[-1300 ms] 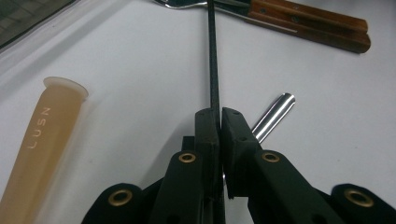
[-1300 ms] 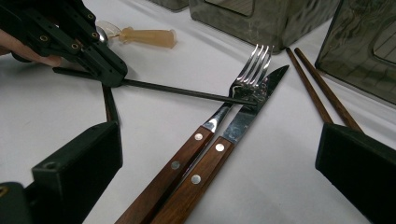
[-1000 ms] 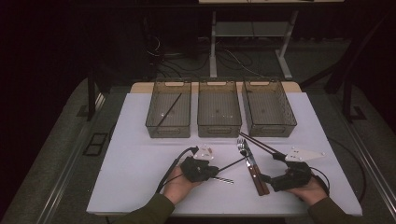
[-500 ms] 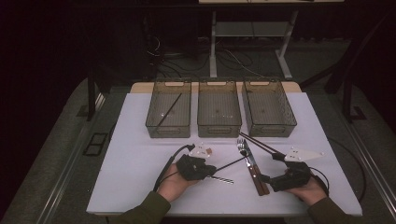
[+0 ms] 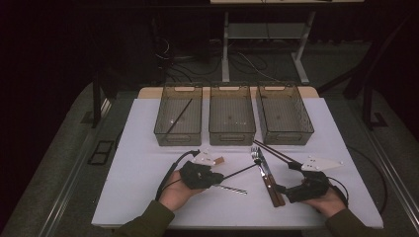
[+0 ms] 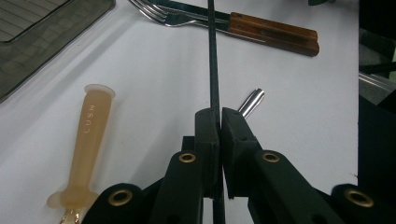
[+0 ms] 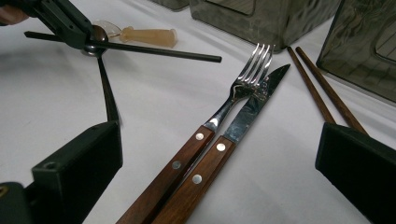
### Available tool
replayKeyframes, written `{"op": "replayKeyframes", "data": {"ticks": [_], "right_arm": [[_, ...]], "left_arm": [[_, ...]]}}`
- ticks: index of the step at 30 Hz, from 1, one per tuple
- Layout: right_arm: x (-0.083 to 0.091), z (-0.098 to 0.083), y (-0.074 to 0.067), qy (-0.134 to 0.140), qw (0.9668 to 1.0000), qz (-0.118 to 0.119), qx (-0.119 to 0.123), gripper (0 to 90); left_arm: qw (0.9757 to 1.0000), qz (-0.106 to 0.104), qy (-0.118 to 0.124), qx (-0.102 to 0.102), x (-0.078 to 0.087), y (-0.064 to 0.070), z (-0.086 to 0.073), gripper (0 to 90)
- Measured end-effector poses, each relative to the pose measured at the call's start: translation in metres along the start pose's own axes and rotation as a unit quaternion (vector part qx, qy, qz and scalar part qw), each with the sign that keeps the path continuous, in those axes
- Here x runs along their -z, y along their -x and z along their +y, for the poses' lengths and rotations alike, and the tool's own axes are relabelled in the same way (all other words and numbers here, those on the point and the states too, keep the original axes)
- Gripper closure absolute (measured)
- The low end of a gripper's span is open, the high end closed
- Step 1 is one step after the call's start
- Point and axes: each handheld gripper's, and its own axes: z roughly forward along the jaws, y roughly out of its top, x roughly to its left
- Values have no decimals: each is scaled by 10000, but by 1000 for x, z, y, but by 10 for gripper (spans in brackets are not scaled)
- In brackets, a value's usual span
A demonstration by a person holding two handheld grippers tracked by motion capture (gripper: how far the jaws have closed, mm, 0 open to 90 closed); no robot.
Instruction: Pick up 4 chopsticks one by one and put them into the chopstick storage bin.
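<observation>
One black chopstick between left fingers

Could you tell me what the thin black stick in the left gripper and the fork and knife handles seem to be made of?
The black stick looks like matte plastic or carbon fibre, thin, uniformly dark and unshiny; I cannot tell which. The fork handle and knife handle look like varnished reddish-brown wood with visible grain, pinned by metal rivets.
</observation>
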Motion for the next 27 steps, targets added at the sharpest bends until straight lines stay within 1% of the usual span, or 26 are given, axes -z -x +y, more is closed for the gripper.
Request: {"op": "replayKeyframes", "data": {"ticks": [3, 4, 10, 14, 16, 19, 27], "right_arm": [[0, 0, 0, 3, 10000, 2, -5, 4], [0, 0, 0, 13, 10000, 1, -8, 4], [1, 0, 0, 26, 10000, 2, -6, 4], [1, 0, 0, 28, 10000, 2, 0, 4], [1, 0, 0, 24, 10000, 0, -8, 4], [1, 0, 0, 28, 10000, 3, -1, 4], [1, 0, 0, 27, 10000, -1, -2, 4]], "left_arm": [[10000, -13, -10, -4, 1, 0, 0, 858], [10000, -5, -9, -33, 3, -1, 0, 858], [10000, 45, 51, -26, 13, -5, 1, 858], [9999, 81, 127, 46, 17, -8, -1, 858], [9999, 123, 99, 9, 20, -9, -1, 858], [9998, 164, 99, 22, 23, -12, -2, 858], [9993, 312, 181, 102, 33, -19, -4, 857]]}}
